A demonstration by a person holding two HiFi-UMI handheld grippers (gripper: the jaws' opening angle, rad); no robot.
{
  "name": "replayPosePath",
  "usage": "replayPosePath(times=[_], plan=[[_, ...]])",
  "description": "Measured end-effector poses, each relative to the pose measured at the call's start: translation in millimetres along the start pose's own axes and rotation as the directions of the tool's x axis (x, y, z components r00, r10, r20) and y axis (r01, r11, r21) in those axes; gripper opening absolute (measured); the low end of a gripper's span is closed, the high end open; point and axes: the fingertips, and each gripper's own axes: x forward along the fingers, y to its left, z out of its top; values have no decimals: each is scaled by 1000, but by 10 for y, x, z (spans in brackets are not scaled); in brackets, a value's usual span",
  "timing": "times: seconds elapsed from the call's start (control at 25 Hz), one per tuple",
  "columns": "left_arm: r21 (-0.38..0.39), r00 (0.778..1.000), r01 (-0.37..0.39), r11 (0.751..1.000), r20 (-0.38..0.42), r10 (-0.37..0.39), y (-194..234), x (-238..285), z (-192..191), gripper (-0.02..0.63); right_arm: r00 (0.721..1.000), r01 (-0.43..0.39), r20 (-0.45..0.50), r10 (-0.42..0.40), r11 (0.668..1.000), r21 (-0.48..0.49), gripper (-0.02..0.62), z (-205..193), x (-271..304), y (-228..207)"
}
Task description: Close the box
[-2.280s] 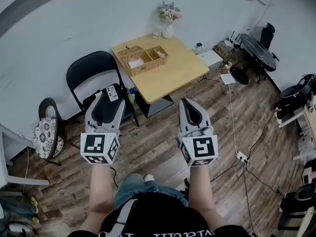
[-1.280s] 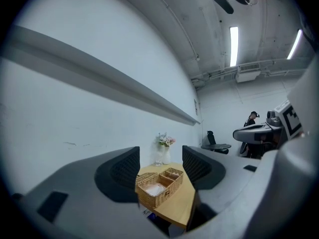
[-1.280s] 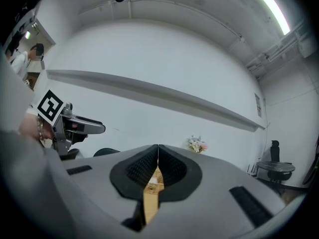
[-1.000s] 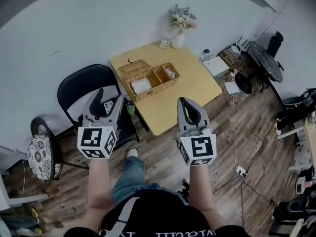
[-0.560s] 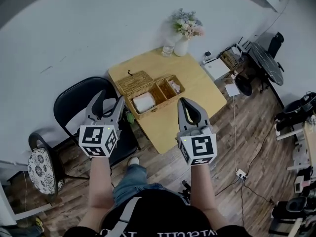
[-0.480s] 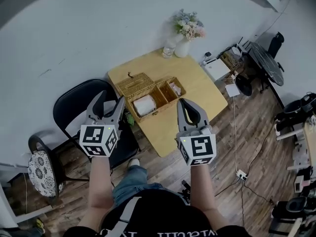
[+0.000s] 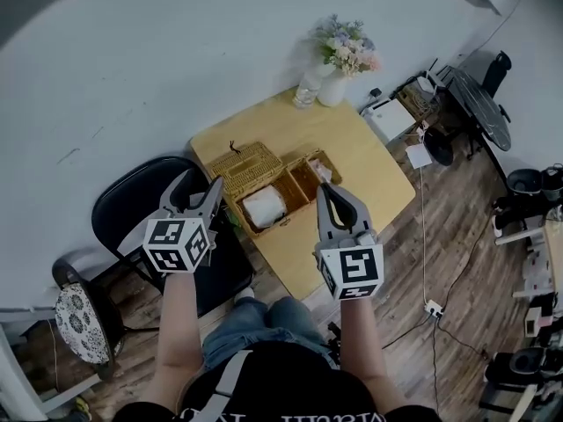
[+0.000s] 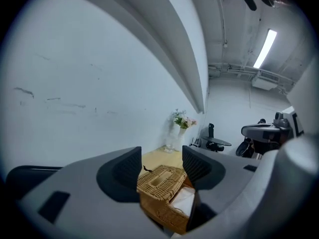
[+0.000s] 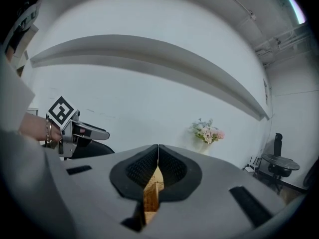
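An open wicker box (image 7: 280,192) sits on the yellow wooden table (image 7: 356,152), its woven lid (image 7: 245,161) folded back to the left. White tissue (image 7: 264,207) fills its left compartment. My left gripper (image 7: 199,185) is open and empty, held in the air by the box's left end, over the chair. The left gripper view frames the box (image 8: 167,195) and lid (image 8: 160,179) between the spread fingers of my left gripper (image 8: 161,159). My right gripper (image 7: 328,188) is shut and empty, just right of the box. In the right gripper view, the box (image 9: 151,193) shows below the closed tips of my right gripper (image 9: 158,148).
A white vase of flowers (image 7: 345,58) and a glass (image 7: 306,92) stand at the table's far edge by the wall. A black chair (image 7: 145,214) stands left of the table, under my left gripper. Cables, a round black table (image 7: 479,104) and clutter lie on the wooden floor at the right.
The person has walked up to the table, so the box and table came closer and now lie right at both grippers' tips. The right gripper stayed shut.
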Motion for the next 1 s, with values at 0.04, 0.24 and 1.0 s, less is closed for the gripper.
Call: replayPosePath(times=[0.04,0.24,1.0], plan=[[-8,1000,-3,1000,-13,3,38,31,-47,256,1000,1,-10,-1,1000,13,15,-42,30,-13],[-61,997,-29,998,-78,24,196,204,-306,256,999,-23,-42,25,999,44,15,-197,214,-66],[-432,935,-110,895,-350,-54,839,994,-1389,256,981,-162,-97,166,986,48,15,-502,871,-148]])
